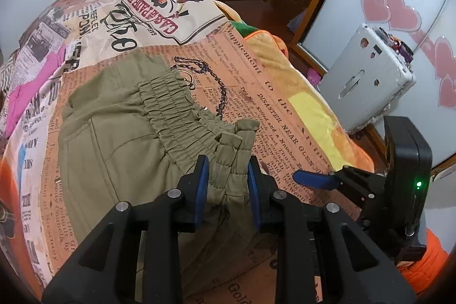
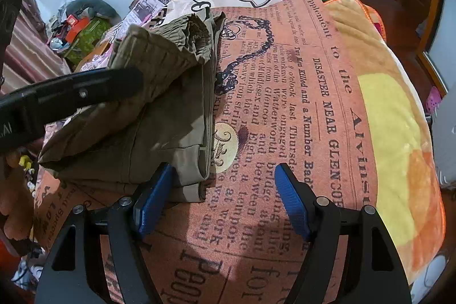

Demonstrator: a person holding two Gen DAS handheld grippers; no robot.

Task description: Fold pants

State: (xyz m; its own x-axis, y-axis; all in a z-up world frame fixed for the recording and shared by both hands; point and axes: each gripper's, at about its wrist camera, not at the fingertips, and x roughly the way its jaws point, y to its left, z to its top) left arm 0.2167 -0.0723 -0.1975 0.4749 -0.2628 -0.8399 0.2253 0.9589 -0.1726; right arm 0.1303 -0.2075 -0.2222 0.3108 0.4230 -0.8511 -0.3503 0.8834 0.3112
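Olive-green pants (image 1: 114, 147) with an elastic waistband lie folded on a bed covered by a newspaper-print spread (image 1: 285, 110). My left gripper (image 1: 228, 187) is shut on a bunched fold of the pants near the waistband, with cloth filling the gap between its blue pads. In the right wrist view the pants (image 2: 171, 104) form a thick folded stack, and a black finger (image 2: 85, 90) of the left gripper reaches over it. My right gripper (image 2: 222, 201) stands open low over the spread (image 2: 285, 133), the stack's near corner just inside its left pad. One of its blue fingers (image 1: 310, 178) shows in the left wrist view.
A pink garment (image 1: 31, 93) lies at the bed's left side. A yellow-orange plush blanket (image 2: 399, 133) runs along the right edge. A silver suitcase (image 1: 367, 81) stands on the floor by a sliding door. A clutter pile (image 2: 77, 27) sits at the far left.
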